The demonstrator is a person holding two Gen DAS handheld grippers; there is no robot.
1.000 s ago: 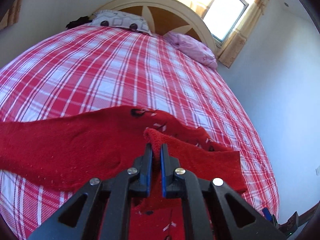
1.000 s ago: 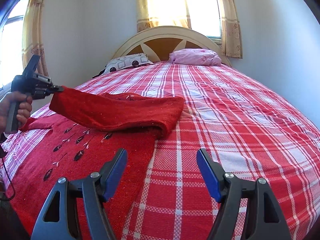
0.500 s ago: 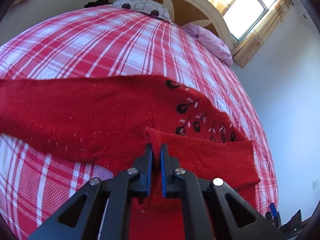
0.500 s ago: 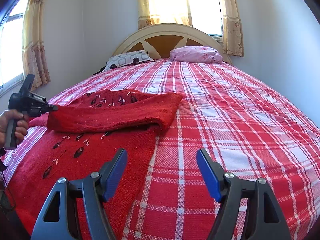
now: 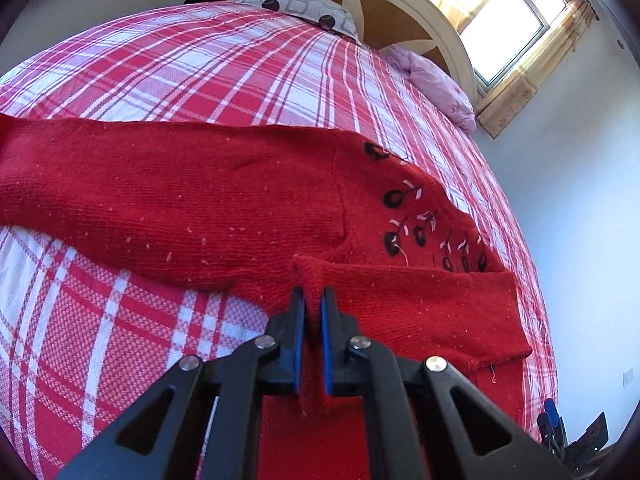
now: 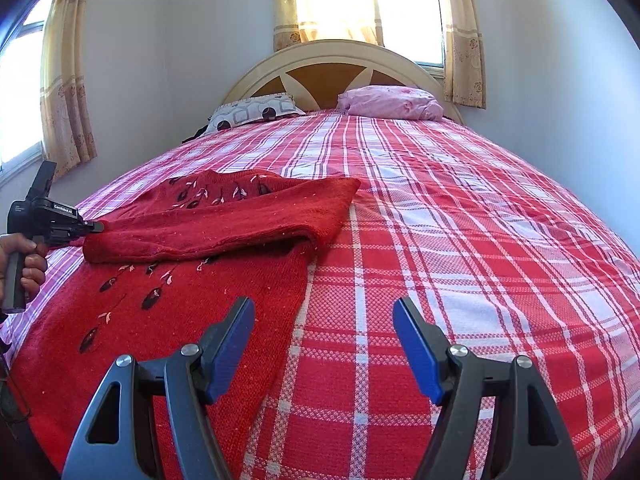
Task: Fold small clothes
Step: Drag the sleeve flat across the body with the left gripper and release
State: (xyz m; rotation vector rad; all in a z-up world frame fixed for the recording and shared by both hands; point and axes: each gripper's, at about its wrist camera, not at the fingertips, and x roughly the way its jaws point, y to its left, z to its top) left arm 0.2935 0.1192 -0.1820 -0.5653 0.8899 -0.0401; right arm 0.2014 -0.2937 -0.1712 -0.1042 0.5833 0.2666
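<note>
Near the bed's (image 6: 460, 264) foot: red sweater (image 6: 168, 312), soft, limp, light. Your left gripper (image 5: 313, 300) pinches its sleeve cuff; right gripper (image 6: 324, 320) gapes empty. Grip hems, not midfabric.

Left claw (image 6: 98, 226) — label too blurred.

One red sweater (image 6: 192, 292) lies on one bed (image 6: 460, 240). Two pillows sit at the headboard (image 6: 332, 60): one patterned grey pillow (image 6: 256, 114) and one pink pillow (image 6: 390, 103). Two grippers show, left gripper (image 5: 313, 300) and right gripper (image 6: 324, 314). Two windows (image 6: 408, 12) are visible, and one hand (image 6: 24, 264).
</note>
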